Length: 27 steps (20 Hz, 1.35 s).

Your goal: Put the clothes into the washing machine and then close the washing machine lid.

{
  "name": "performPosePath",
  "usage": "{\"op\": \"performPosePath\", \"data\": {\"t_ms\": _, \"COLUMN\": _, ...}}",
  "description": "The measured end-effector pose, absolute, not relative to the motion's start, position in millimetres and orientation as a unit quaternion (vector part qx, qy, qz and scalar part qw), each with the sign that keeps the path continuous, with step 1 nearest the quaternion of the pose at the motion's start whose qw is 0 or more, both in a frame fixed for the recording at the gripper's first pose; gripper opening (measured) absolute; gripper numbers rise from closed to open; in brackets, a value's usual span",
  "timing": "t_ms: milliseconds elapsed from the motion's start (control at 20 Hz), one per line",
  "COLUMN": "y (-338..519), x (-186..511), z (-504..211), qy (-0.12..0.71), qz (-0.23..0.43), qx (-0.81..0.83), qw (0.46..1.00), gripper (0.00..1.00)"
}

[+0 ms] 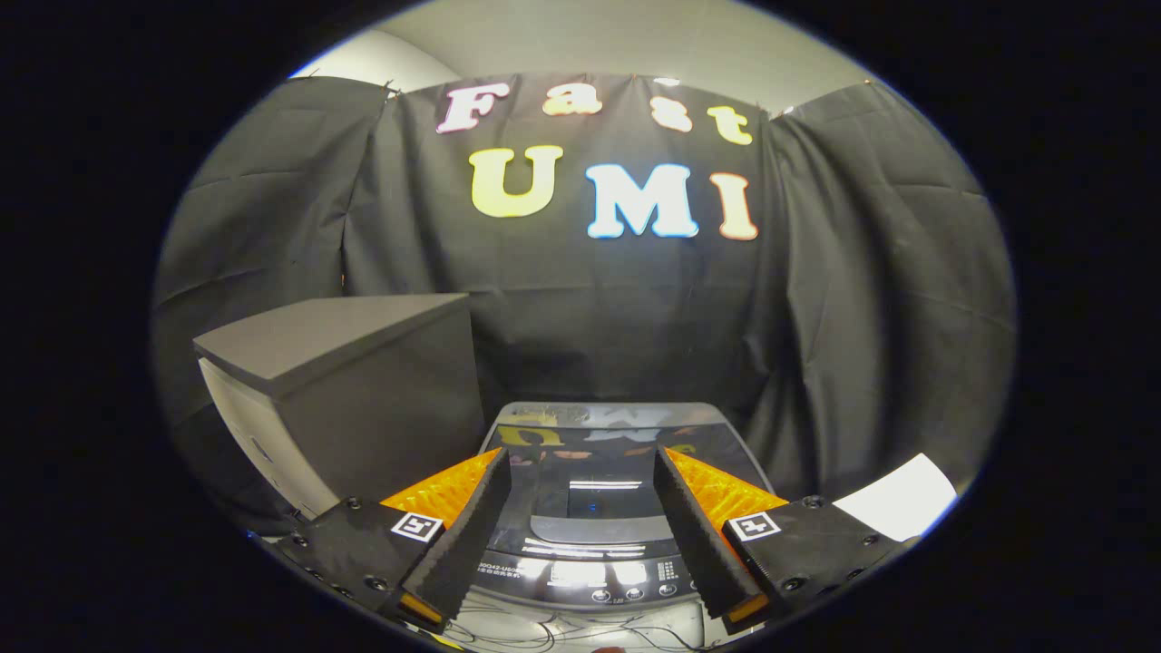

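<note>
Hand-held gripper [580, 458] spread wide, empty, poised above washing machine [603, 508] with glossy lid [599, 435] lying shut. Probably start or finish; no clothes seen, so next: locating garments or confirming closure.

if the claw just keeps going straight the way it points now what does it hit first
Probably the washing machine: its closed glossy lid lies between and just ahead of the open, empty claw. If the claw's line runs above the lid, the black cloth wall comes next; depth is unclear.
</note>
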<state>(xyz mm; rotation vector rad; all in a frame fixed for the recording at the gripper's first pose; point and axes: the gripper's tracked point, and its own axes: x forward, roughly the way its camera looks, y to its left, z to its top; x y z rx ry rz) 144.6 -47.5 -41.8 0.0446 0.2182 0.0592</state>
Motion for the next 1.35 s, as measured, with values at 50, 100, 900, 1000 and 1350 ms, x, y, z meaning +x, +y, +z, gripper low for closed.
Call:
{"op": "performPosePath", "data": {"t_ms": 50, "y": -43.9, "x": 129.3, "z": -33.1, "qy": 0.088, "qz": 0.026, "qx": 0.023, "qw": 0.996, "gripper": 0.98}}
{"op": "performPosePath", "data": {"t_ms": 100, "y": -39.6, "x": 115.6, "z": -25.3, "qy": 0.070, "qz": 0.024, "qx": 0.029, "qw": 0.997, "gripper": 0.99}}
{"op": "performPosePath", "data": {"t_ms": 900, "y": -23.8, "x": 0.7, "z": -13.1, "qy": 0.015, "qz": 0.010, "qx": 0.027, "qw": 0.999, "gripper": 0.99}}
{"op": "performPosePath", "data": {"t_ms": 1000, "y": -22.3, "x": 0.7, "z": -11.2, "qy": 0.012, "qz": 0.015, "qx": 0.023, "qw": 1.000, "gripper": 0.99}}
{"op": "performPosePath", "data": {"t_ms": 1350, "y": -29.8, "x": 1.7, "z": -3.2, "qy": 0.004, "qz": 0.003, "qx": 0.026, "qw": 1.000, "gripper": 0.99}}
